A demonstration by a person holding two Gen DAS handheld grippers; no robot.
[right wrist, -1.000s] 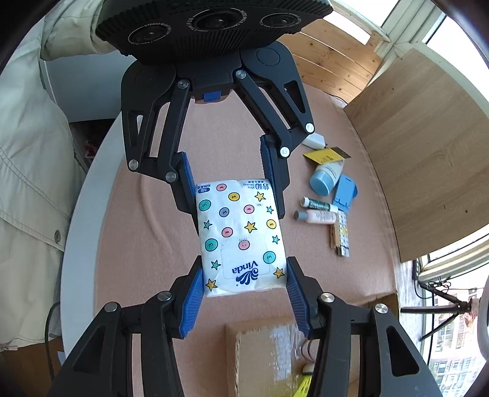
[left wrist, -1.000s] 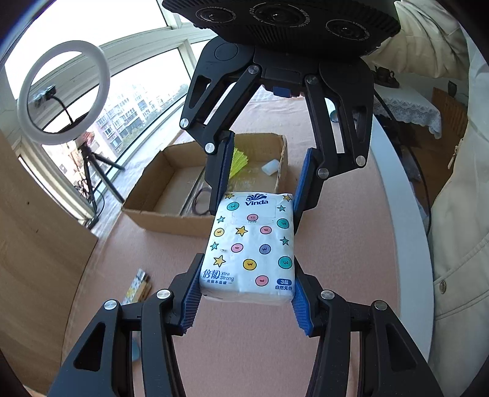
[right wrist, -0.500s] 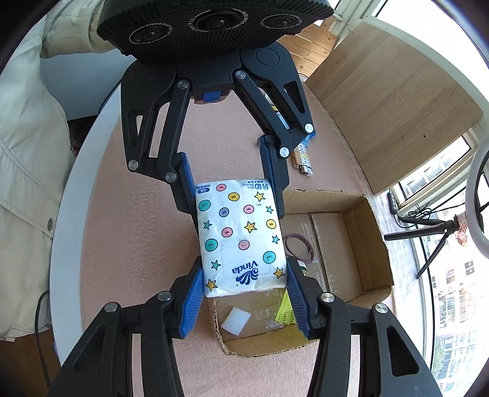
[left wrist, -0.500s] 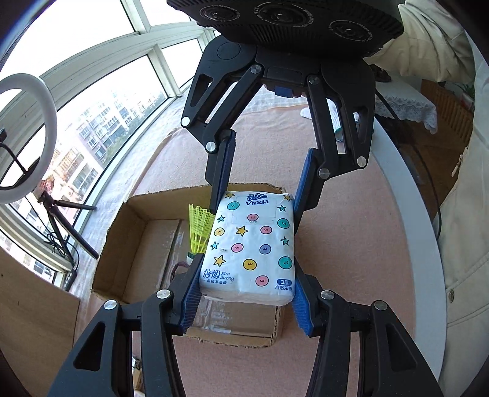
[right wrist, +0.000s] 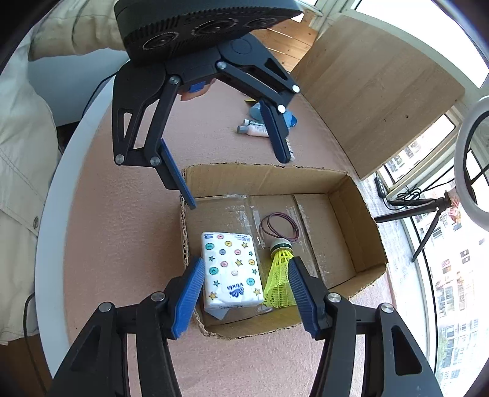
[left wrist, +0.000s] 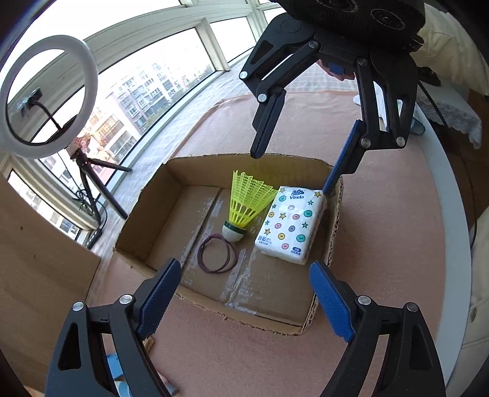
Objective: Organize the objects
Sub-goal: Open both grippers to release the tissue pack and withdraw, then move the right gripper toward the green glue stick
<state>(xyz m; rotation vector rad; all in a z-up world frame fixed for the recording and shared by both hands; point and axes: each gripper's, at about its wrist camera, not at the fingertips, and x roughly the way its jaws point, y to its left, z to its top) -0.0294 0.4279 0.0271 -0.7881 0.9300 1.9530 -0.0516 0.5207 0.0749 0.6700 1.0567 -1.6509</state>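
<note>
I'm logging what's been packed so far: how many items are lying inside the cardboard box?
3. The tissue pack lies against the box wall, the yellow shuttlecock beside it, the hair ties loop by the shuttlecock's cork. Something small may be hidden under the pack.

Your left gripper [left wrist: 244, 293] points steeply downward, its jaws opening wide, with nothing pressed between the blue pads [left wrist: 159, 294]. Your right gripper [right wrist: 246, 291] faces it from the opposite side, also tilted steeply down, jaws opening too, its pads [right wrist: 189, 293] free of any grip. A cream sleeve [right wrist: 70, 27] shows behind the left gripper's housing.
</note>
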